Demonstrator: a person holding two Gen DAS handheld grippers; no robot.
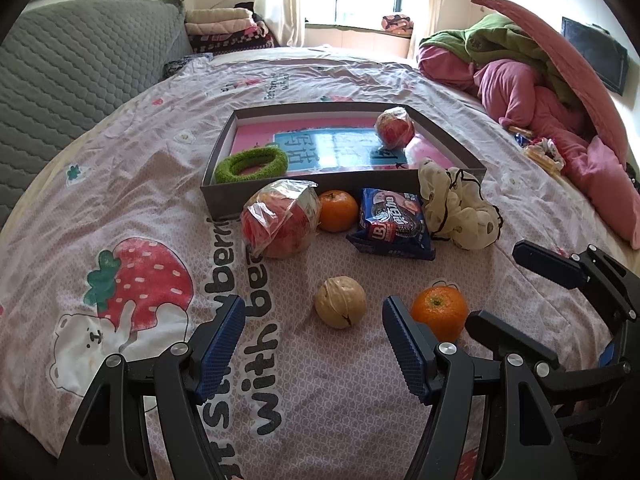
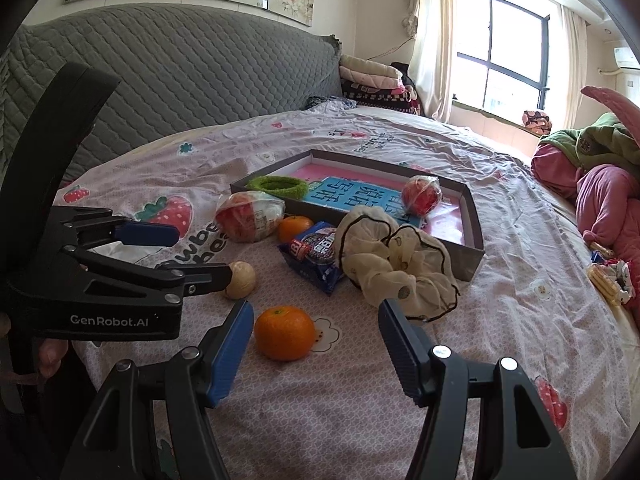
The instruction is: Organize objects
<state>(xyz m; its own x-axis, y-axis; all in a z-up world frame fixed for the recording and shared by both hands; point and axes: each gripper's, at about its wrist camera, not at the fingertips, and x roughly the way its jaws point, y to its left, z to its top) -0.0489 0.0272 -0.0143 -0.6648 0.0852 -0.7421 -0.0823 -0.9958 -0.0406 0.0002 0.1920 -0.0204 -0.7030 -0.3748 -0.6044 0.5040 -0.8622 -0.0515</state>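
green ring point(image 1: 252, 163): inside the box point(image 1: 224, 204), in its near left corner.
wrapped apple point(image 1: 280, 220): outside, touching the box's front wall, toward its left end.
walnut point(image 1: 340, 307): on the bedsheet point(image 1: 120, 184), well in front of the box.
small orange point(image 1: 338, 210): against the box's front wall.
cookie pack point(image 1: 394, 224): just in front of the box.
second wrapped apple point(image 1: 394, 128): inside the box, far right part.
large orange point(image 1: 439, 312): well in front of the box, right of the walnut.
cream scrunchie point(image 1: 456, 208): draped at the box's near right corner.
left gripper point(image 1: 314, 336): jaws apart, holding nothing, walnut just ahead.
right gripper point(image 2: 316, 344): jaws apart, empty, large orange between its fingers, untouched.
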